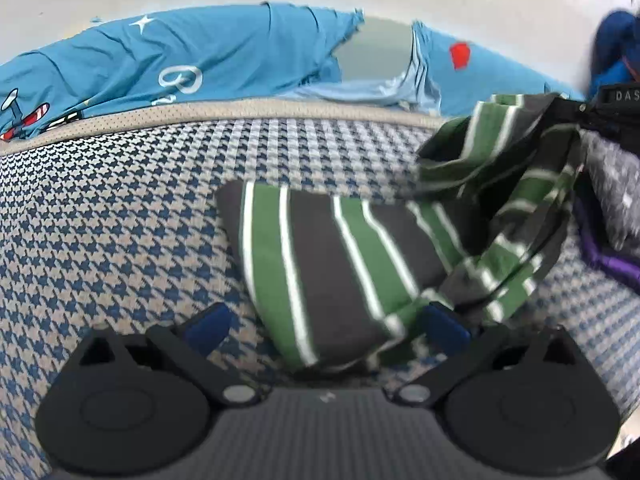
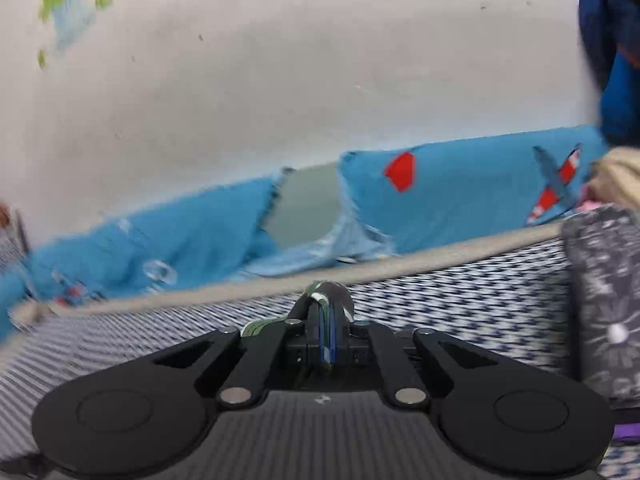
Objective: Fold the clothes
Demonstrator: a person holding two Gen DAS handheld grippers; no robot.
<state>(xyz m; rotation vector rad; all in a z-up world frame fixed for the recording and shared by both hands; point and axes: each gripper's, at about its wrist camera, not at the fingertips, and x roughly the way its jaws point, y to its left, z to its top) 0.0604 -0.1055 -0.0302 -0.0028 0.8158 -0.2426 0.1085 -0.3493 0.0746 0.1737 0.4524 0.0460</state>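
A green, black and white striped garment (image 1: 340, 264) lies on the houndstooth bed cover (image 1: 120, 208). My left gripper (image 1: 326, 326) is open and low over it, with the garment's near end between the blue pads (image 1: 208, 324). The garment's right part rises in a loose fold (image 1: 504, 184) toward the black body of my right gripper (image 1: 612, 104) at the upper right. In the right wrist view my right gripper (image 2: 326, 320) is shut on a bunched bit of that striped cloth (image 2: 330, 294), held above the bed.
A bright blue sheet with plane prints (image 1: 180, 64) is bunched along the white wall (image 2: 280, 80) behind the bed. A grey patterned garment (image 2: 604, 300) and purple cloth (image 1: 608, 260) lie at the right. Dark blue clothing (image 2: 608, 40) hangs at the upper right.
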